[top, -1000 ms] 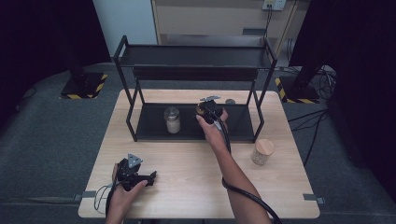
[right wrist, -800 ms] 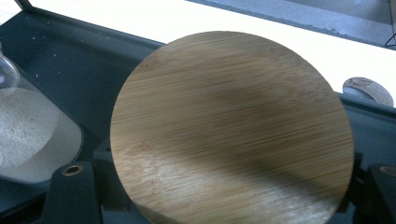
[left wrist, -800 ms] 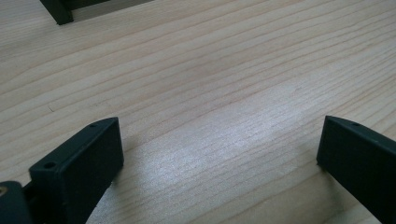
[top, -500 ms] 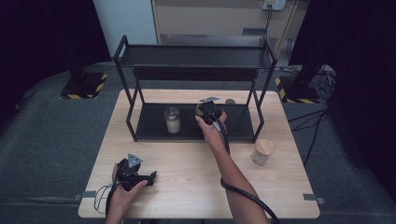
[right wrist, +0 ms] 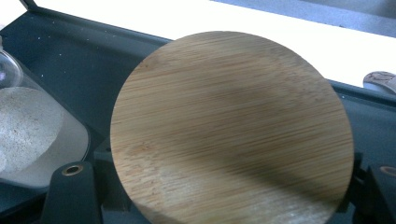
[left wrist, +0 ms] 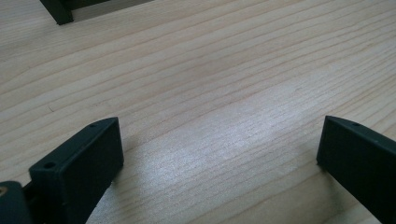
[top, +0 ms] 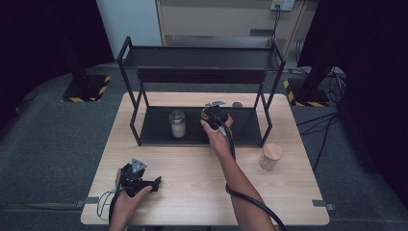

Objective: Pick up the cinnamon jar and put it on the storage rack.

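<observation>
From the high view, a black two-tier rack [top: 199,91] is standing at the far side of the wooden table [top: 202,192]. The right gripper [top: 214,114] is reaching onto the rack's lower shelf, with the person's right hand wrapped around its body. Between its jaws something with a brown top is showing, small from up here. On the same shelf, just to the left of the right gripper, a glass jar with pale powder [top: 177,123] is standing upright. Off the rack's right end, near the table's right edge, a second jar with a wooden lid [top: 270,156] is sitting on the tabletop. Well in front of the rack, toward the table's near left corner, the left gripper [top: 153,183] is lying low on the wood in the person's left hand.

In the left gripper view, the left gripper's [left wrist: 219,154] two black jaws are standing wide apart over bare tabletop, with nothing between them. One foot of the rack [left wrist: 58,11] is peeking in at the top left.

In the right gripper view, the right gripper [right wrist: 224,186] is clamping a jar whose round wooden lid [right wrist: 231,126] is facing the camera, the jaws pressing in from either side over the rack's dark shelf [right wrist: 93,60]. The powder jar [right wrist: 32,126] is showing just beside it at the left edge.
</observation>
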The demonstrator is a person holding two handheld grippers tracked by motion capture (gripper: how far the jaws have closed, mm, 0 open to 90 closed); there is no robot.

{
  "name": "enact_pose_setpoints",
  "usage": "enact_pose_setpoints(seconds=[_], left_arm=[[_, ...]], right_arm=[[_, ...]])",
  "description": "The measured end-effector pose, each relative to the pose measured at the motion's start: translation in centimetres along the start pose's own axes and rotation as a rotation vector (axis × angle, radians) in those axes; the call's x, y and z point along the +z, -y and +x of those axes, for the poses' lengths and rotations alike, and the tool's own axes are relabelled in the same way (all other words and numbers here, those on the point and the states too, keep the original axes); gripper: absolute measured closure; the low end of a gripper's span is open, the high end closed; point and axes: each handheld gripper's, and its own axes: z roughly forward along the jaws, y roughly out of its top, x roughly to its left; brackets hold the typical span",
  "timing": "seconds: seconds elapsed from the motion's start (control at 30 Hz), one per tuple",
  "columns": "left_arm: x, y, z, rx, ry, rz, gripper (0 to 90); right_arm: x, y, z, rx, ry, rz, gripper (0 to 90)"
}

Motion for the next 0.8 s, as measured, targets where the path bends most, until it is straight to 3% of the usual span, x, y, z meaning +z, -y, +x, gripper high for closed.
enact_pose_setpoints(seconds=[0.8], left_arm=[[0.00,0.00,0.00,0.000,0.000,0.000,0.0]], right_arm=[[0.67,0.62,-0.03,0.013,0.010,-0.010,25.1]])
